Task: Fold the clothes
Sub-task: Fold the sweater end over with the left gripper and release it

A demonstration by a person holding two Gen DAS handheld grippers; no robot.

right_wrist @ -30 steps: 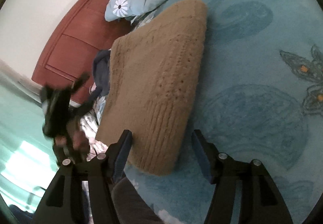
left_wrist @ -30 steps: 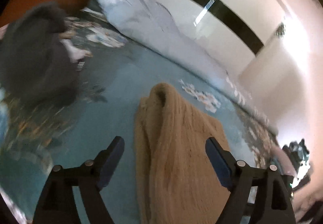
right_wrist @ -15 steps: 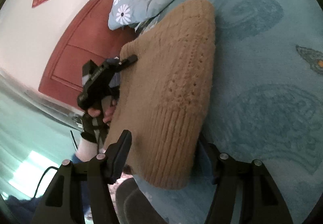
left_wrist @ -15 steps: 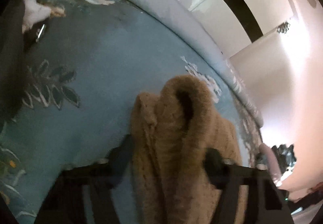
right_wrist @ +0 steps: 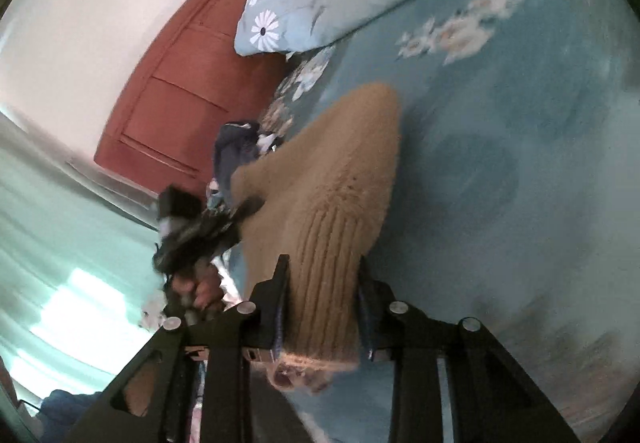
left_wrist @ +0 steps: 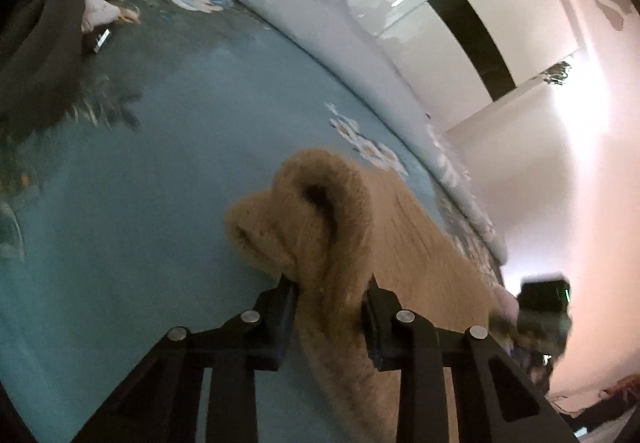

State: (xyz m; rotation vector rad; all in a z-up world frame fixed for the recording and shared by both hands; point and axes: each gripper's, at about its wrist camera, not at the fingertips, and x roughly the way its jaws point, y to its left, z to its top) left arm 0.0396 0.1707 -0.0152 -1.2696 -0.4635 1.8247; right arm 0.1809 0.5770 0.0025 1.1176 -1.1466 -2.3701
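Observation:
A tan knitted sweater [left_wrist: 400, 235] lies folded on the teal floral bedspread [left_wrist: 168, 171]. My left gripper [left_wrist: 330, 283] has its jaws closing on the sweater's rolled folded end, with the pads pressing into the knit. In the right wrist view the sweater [right_wrist: 344, 171] stretches away from me, its ribbed hem filling the gap of my right gripper [right_wrist: 322, 263], whose jaws are closing on it too. The hem end is lifted off the bed. Each view shows the other gripper: the right one [left_wrist: 540, 303] blurred, the left one [right_wrist: 188, 227] held by a hand.
A light blue flowered duvet [right_wrist: 304, 3] is bunched along the far side of the bed. A dark garment [left_wrist: 36, 55] lies at the left, also visible as a dark garment [right_wrist: 236, 155] beyond the sweater. A red-brown wooden panel [right_wrist: 192, 83] stands behind the bed.
Both grippers went from wide open around the sweater to closed on it. The left one moved forward onto the folded end; the right one rose with the ribbed hem.

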